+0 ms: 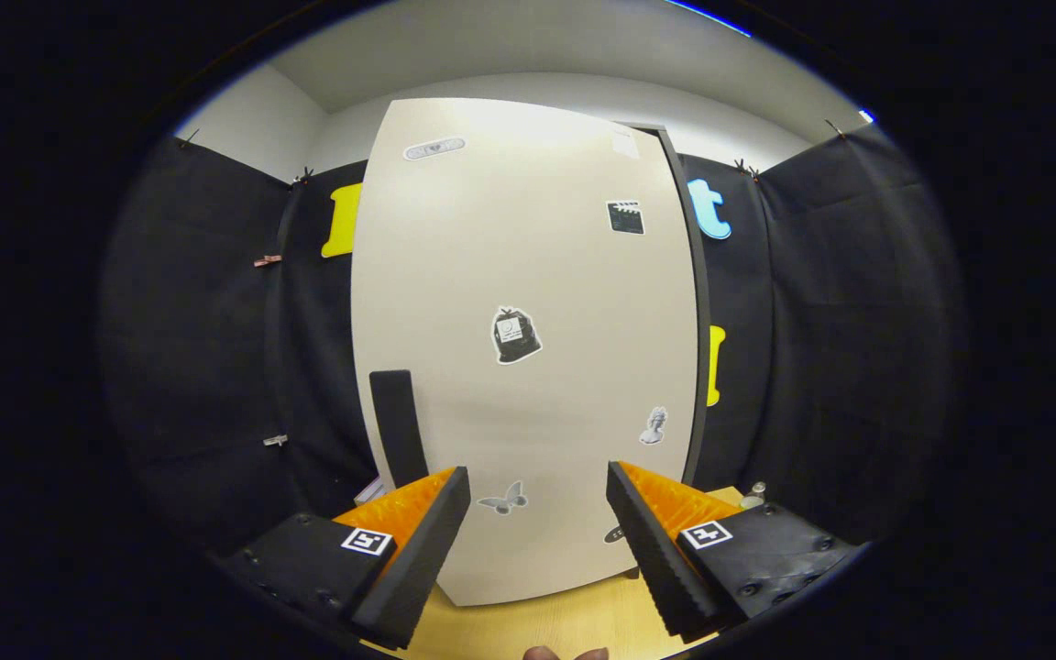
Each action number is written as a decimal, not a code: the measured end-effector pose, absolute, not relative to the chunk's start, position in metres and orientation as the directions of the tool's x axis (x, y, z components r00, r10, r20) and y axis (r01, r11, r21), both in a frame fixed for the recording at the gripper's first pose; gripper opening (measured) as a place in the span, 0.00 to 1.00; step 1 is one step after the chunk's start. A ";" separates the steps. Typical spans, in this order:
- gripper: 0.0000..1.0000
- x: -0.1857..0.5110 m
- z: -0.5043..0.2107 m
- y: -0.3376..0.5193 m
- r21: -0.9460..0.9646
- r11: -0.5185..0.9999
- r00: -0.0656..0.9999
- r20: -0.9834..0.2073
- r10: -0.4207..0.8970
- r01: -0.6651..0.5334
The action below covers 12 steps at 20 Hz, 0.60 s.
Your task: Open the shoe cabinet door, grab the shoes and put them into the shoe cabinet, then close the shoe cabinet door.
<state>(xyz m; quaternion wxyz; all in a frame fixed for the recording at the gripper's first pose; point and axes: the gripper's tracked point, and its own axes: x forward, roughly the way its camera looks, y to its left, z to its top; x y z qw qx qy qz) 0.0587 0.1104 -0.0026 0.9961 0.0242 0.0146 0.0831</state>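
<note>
A: Fingers [418,541] were nearest my camera. Gripper [537,532] jaws stood apart, gripping nothing.
B: Cabinet?
A: Shoe cabinet door [528,348] sat shut just ahead of me, its dark handle [398,426] beyond the left finger, on the wooden table [537,628].
</note>
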 end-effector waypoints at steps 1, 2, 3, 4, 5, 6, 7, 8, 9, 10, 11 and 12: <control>0.98 0.060 0.001 0.109 0.055 0.987 0.988 -0.019 0.153 -0.152; 0.98 0.059 0.004 0.105 0.060 0.988 0.990 -0.014 0.143 -0.142; 0.98 0.057 0.006 0.103 0.065 0.989 0.991 -0.011 0.134 -0.133; 0.98 0.056 0.008 0.100 0.068 0.990 0.992 -0.006 0.125 -0.124; 0.98 0.057 0.008 0.097 0.066 0.991 0.993 -0.002 0.116 -0.115; 0.98 0.057 0.007 0.094 0.058 0.993 0.994 -0.002 0.105 -0.104; 0.98 0.055 0.008 0.089 0.050 0.994 0.996 -0.002 0.094 -0.094; 0.98 0.054 0.007 0.086 0.041 0.995 0.996 -0.005 0.088 -0.088; 0.98 0.057 0.006 0.085 0.036 0.996 0.997 -0.006 0.082 -0.082; 0.98 0.059 0.005 0.083 0.032 0.997 0.997 -0.009 0.076 -0.076; 0.98 0.060 0.004 0.083 0.030 0.997 0.997 -0.008 0.073 -0.073; 0.98 0.062 0.004 0.081 0.024 0.997 0.998 -0.008 0.067 -0.067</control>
